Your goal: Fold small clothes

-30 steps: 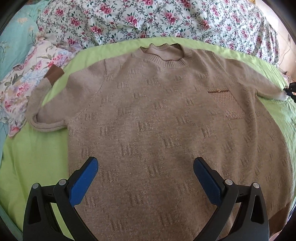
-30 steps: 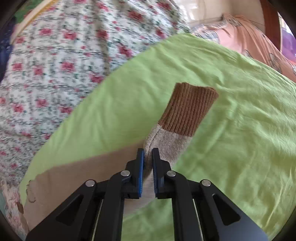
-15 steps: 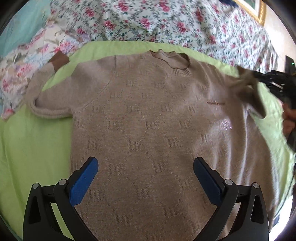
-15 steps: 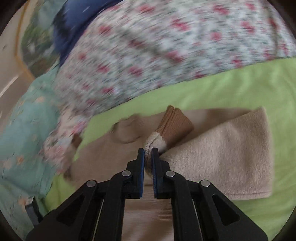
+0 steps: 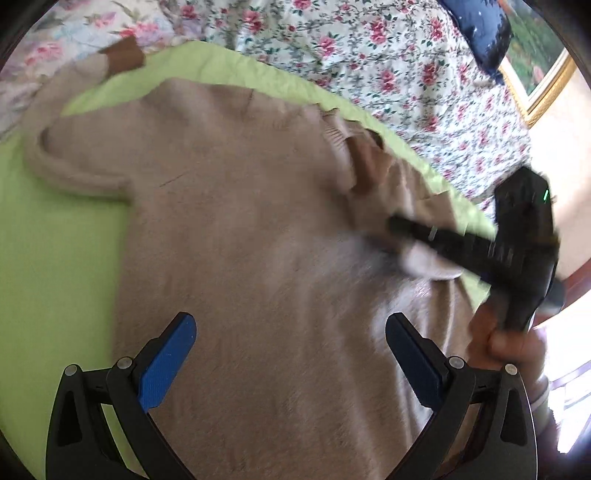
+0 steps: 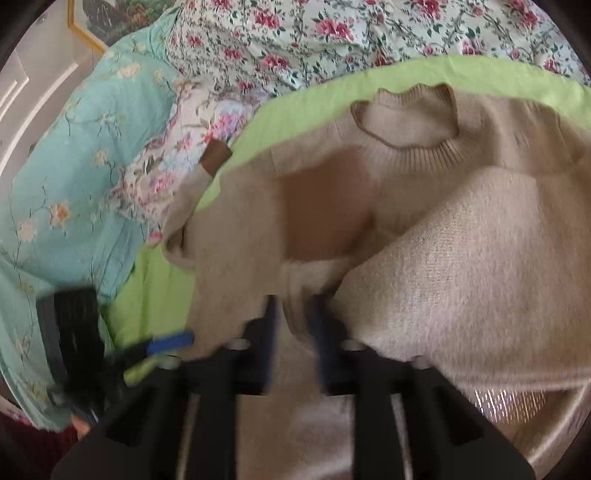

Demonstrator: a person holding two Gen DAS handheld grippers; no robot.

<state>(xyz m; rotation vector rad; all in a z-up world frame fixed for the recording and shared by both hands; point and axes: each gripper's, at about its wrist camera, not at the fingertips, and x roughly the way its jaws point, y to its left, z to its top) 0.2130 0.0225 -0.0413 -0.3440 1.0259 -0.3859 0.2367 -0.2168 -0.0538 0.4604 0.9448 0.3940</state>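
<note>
A beige knit sweater point(image 5: 240, 229) lies flat on a lime green sheet point(image 5: 44, 258). My left gripper point(image 5: 291, 354) is open and empty above its lower body. My right gripper point(image 6: 295, 317) holds the right sleeve near its brown cuff point(image 6: 325, 206) and has carried it over the chest, below the collar point(image 6: 410, 118). The view there is blurred, and the jaws look slightly parted around the cloth. The right gripper also shows in the left wrist view point(image 5: 399, 225). The other sleeve point(image 5: 66, 88) lies out to the left with its brown cuff point(image 5: 123, 59).
Floral bedding point(image 5: 369, 55) lies behind the sheet, and a turquoise floral quilt point(image 6: 66, 184) lies to the left. A dark blue pillow point(image 5: 480, 33) and a framed picture point(image 5: 535, 62) are at the far right.
My right gripper has swung the right sleeve inward across the sweater's chest, folding it over the pocket. The left gripper has shifted closer and turned, staying open.
</note>
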